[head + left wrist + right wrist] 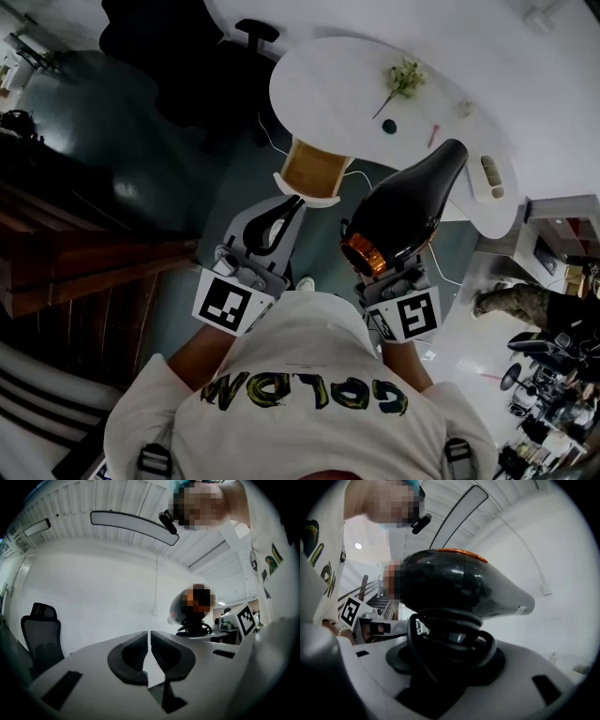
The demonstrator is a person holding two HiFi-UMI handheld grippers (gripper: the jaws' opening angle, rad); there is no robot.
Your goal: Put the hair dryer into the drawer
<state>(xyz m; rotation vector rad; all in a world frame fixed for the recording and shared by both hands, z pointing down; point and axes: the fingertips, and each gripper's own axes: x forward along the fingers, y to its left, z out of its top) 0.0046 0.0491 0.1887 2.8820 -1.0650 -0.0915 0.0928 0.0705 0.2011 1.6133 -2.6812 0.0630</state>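
Right claw, head view: the right claw [394, 277] is clenched on the hair dryer [405, 208], carried in the air in front of the person's chest and short of the tabletop's [328, 75] near edge.
Long axis, head view: the barrel runs from its orange-ringed end by the chest to its narrow end, which overlaps the tabletop's near edge.
Left claw, head view: the left claw [281, 217] is empty and beside the dryer, apart from it.
Likely target, head view: a white-rimmed open box [314, 169] with a tan inside sits under the tabletop's near edge. It lies ahead of the left claw and up-left of the dryer, so the left hand looks nearer. Whether it is the drawer I cannot tell.
Left gripper view: the jaws stand together with only a slit between them, and nothing is in it.
Right gripper view: the jaws grip the cord-wrapped [440, 639] handle, with the barrel lying crosswise above them.
Hidden: the barrel covers the handle in the head view. Neither gripper view shows the box.
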